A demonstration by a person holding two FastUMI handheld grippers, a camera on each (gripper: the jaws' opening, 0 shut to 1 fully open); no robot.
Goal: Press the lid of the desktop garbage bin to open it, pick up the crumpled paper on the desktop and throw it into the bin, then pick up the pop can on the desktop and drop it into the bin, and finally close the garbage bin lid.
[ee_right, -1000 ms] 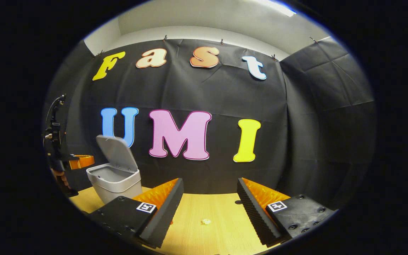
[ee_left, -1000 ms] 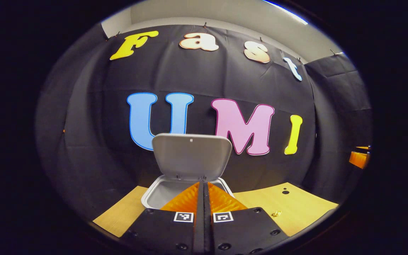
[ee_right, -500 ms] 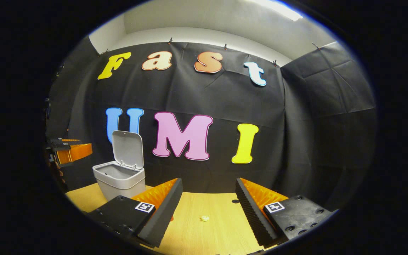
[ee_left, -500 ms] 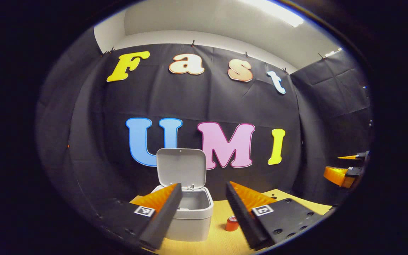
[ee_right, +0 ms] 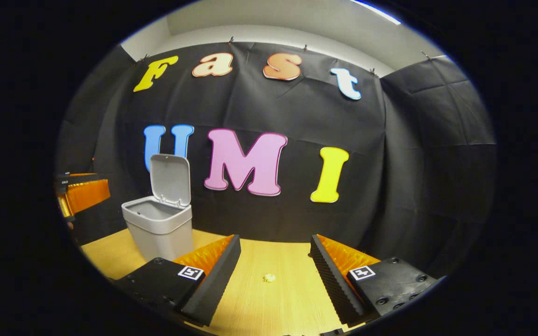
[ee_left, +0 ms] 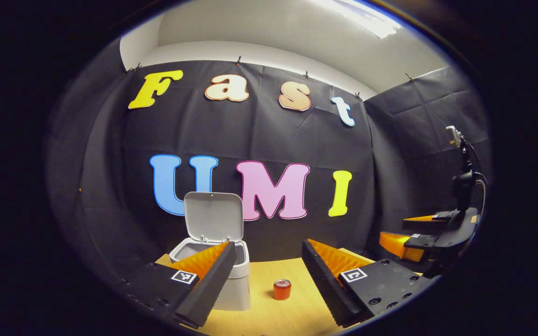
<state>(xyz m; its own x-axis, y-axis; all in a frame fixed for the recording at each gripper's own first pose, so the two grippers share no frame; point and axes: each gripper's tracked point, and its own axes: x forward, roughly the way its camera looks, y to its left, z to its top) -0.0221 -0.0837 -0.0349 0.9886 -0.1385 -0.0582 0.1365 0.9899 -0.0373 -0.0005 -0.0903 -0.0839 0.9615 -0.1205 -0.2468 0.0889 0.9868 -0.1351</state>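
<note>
Lid (ee_right: 170,173): up and standing open on the garbage bin (ee_right: 159,229), so step one looks done.
Crumpled paper (ee_right: 269,278): lying loose on the tabletop (ee_right: 269,303), dead ahead between the right gripper (ee_right: 273,275) jaws, spread wide, nothing held.
Pop can (ee_left: 282,289): upright on the tabletop, just beside the bin, framed by the left gripper (ee_left: 266,275) jaws, also spread and empty.
Left to do: likely paper in, can in, lid down.
Best guess at step in hand: lining up for a pick.
Surface: pale wood grain, bare apart from a small dark hole (ee_right: 310,255) near the far edge.
Room: black cloth booth wall, white ceiling above, strip light overhead.
</note>
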